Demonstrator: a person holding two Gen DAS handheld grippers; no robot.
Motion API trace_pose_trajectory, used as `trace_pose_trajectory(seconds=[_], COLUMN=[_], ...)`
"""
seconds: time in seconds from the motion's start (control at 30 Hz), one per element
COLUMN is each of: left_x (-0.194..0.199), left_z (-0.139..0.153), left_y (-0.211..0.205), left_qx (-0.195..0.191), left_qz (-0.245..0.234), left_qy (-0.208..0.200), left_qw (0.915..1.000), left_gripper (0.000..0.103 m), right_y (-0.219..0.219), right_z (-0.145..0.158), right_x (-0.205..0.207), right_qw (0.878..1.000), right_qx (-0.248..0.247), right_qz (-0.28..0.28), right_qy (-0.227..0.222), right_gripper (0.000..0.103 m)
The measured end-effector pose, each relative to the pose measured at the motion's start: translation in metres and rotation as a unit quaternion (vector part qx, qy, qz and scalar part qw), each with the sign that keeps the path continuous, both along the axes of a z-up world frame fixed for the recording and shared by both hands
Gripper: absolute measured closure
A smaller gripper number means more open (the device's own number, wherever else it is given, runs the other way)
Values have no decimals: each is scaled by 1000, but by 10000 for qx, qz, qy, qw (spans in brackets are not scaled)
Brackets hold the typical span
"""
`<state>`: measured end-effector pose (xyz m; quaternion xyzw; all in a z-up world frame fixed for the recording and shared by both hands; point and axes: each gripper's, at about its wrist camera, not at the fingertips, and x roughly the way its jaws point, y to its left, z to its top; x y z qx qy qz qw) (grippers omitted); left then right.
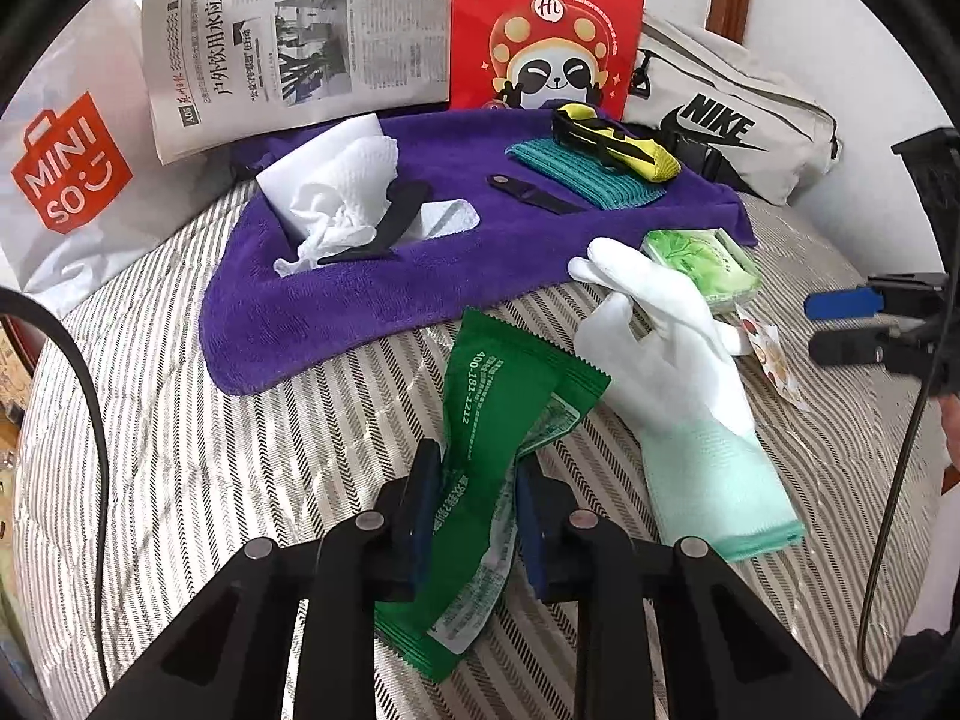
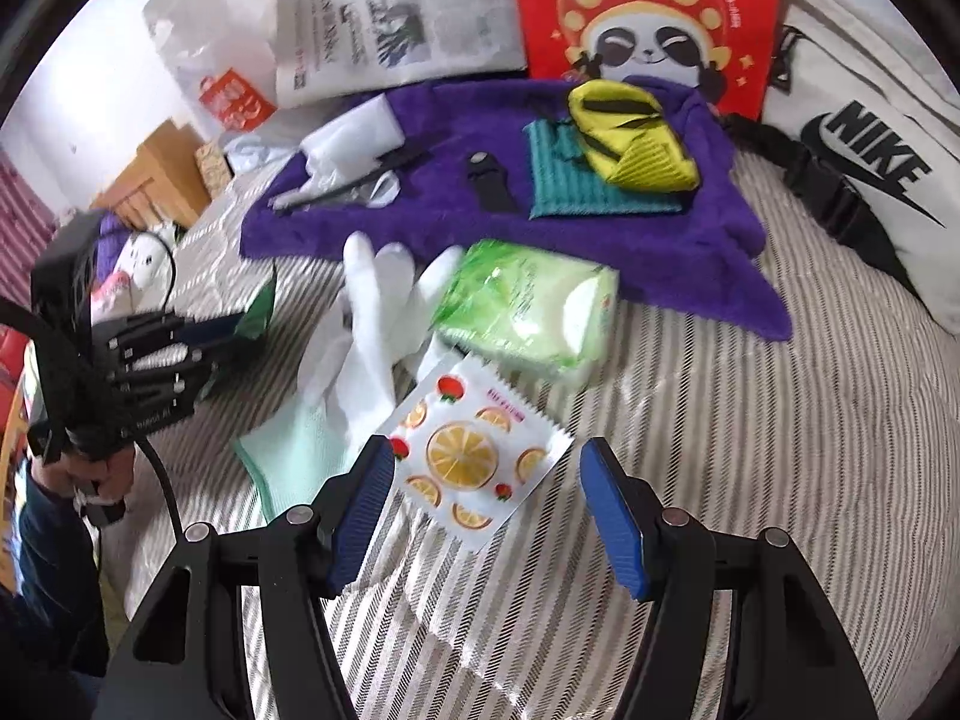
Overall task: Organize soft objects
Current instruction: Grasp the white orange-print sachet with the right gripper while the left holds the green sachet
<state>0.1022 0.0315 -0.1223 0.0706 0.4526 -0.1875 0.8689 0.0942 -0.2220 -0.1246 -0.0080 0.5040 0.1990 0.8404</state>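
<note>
My left gripper is shut on a green foil packet, which crumples between the pads above the striped bed cover. A white and mint glove lies just right of it. In the right wrist view my right gripper stands open, its blue pads on either side of an orange-print sachet lying flat on the cover. Beyond the sachet are the glove and a light green tissue pack. A purple towel further back carries crumpled white tissue, a teal cloth and a yellow-black sock.
Propped along the back stand a newspaper, a red panda bag, a white Nike bag and a Miniso bag. Black straps lie on the towel. A cable hangs at the left. A hand holds the left gripper.
</note>
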Motion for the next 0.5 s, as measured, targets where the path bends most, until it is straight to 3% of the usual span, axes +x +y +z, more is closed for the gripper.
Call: trace_pose_trajectory(seconds=[0.2, 0.33, 0.5], left_x=[-6, -9, -9], left_z=[-3, -3, -4], left_y=[-3, -4, -7], left_qx=[59, 120, 211], left_qz=[34, 55, 24], left_qy=[-293, -346, -351], left_qw=[9995, 9993, 9992], left_gripper=[78, 77, 73], right_y=[11, 22, 25], right_z=[-18, -21, -25], right_x=[-1, 1, 2], right_qw=[9997, 9997, 9979], right_qx=[86, -195, -347], right_qz=[70, 135, 30], right_qy=[216, -105, -543], right_gripper=[38, 24, 26])
